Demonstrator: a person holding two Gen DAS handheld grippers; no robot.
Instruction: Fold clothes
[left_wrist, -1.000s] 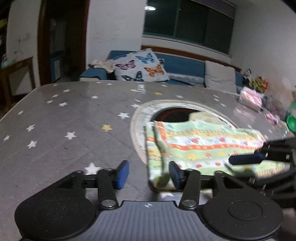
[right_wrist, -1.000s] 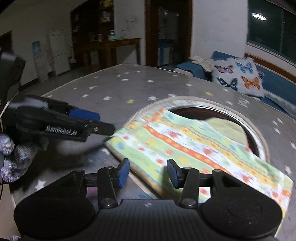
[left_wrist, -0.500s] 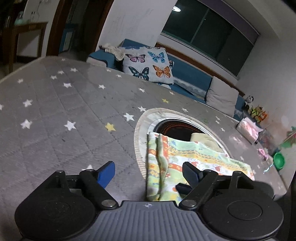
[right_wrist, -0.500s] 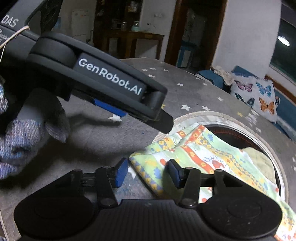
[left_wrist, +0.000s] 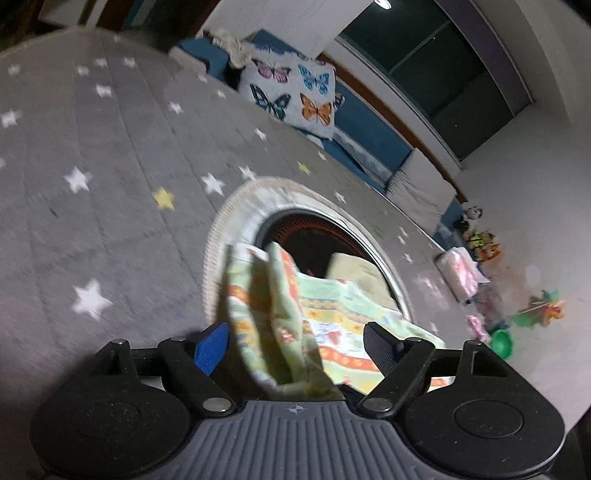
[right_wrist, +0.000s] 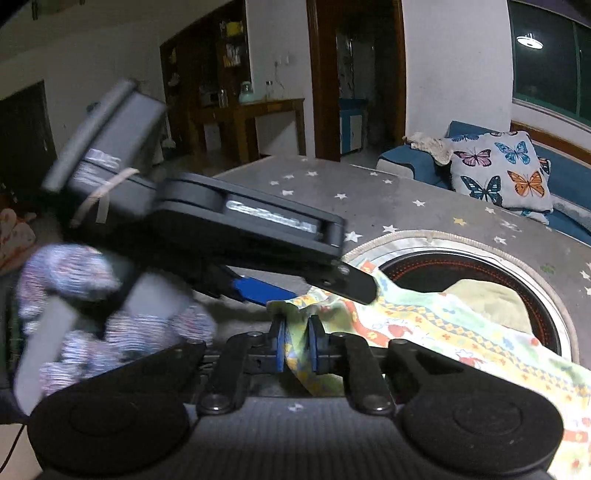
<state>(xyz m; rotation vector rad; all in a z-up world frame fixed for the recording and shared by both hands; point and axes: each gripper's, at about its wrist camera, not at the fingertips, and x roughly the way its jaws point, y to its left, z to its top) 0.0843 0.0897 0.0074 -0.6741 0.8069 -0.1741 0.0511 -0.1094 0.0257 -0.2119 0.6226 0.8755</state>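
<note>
The right gripper (right_wrist: 297, 345) has just been closing and now pinches a bunched corner of the patterned cloth (right_wrist: 424, 325). The cloth drapes over the round opening (left_wrist: 295, 206) in the star-print table cover (left_wrist: 92, 166). The left gripper (left_wrist: 295, 347) stands wide — the cloth's folded edge lies loose between its fingers, unpressed. Bare cover stretches leftward — open room toward the table's edge.

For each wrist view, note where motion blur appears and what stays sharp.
Left wrist view: the star-patterned cover and patterned cloth smear, while the left gripper stays crisp. Right wrist view: the gloved hand blurs; the right gripper looks sharp.
</note>
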